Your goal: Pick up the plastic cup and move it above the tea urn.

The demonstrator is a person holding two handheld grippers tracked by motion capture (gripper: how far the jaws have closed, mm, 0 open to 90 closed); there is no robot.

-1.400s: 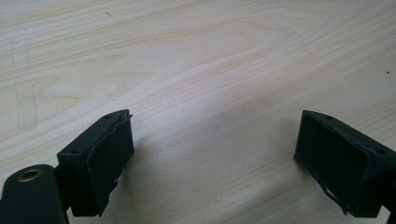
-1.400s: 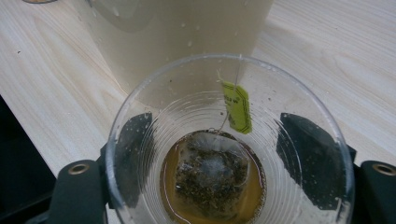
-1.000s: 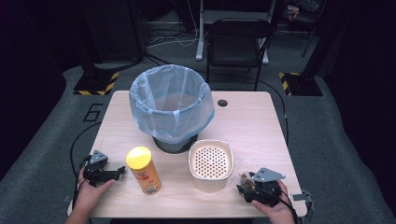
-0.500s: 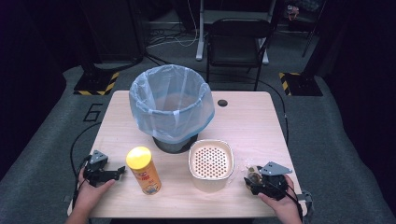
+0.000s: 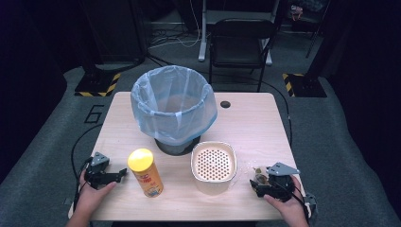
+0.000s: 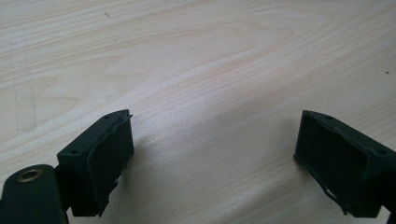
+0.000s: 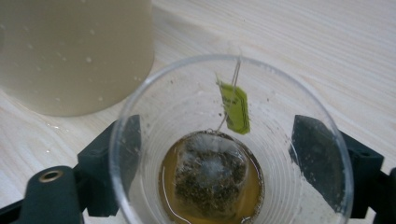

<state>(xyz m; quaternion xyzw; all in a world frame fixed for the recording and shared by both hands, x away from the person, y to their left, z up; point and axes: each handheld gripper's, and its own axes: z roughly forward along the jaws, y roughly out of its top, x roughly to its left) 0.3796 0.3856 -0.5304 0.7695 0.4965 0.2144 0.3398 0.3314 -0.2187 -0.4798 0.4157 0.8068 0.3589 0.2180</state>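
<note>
A clear plastic cup point(image 7: 224, 140) stands on the table between the jaws of my right gripper point(image 7: 217, 140). In it lie a wet tea bag point(image 7: 210, 179) in a little brown liquid and a green tag point(image 7: 235, 108) on a string. The jaws have just been opening and now flank the cup's wall without squeezing it. From above, the cup point(image 5: 259, 173) and the right gripper point(image 5: 257, 183) sit near the table's front right, beside a cream container point(image 5: 213, 163) with a perforated lid. My left gripper point(image 5: 122, 172) rests open at the front left, with bare wood between its jaws point(image 6: 215, 135).
A yellow canister point(image 5: 146, 172) stands just right of the left gripper. A bin lined with a blue bag point(image 5: 173, 101) stands at the table's middle back. Crumbs or drips point(image 5: 248, 163) lie between the cream container and the cup. A black chair point(image 5: 241, 38) stands beyond the table.
The right hand has shifted a little to the right with the cup, away from the cream container. The left hand has kept still.
</note>
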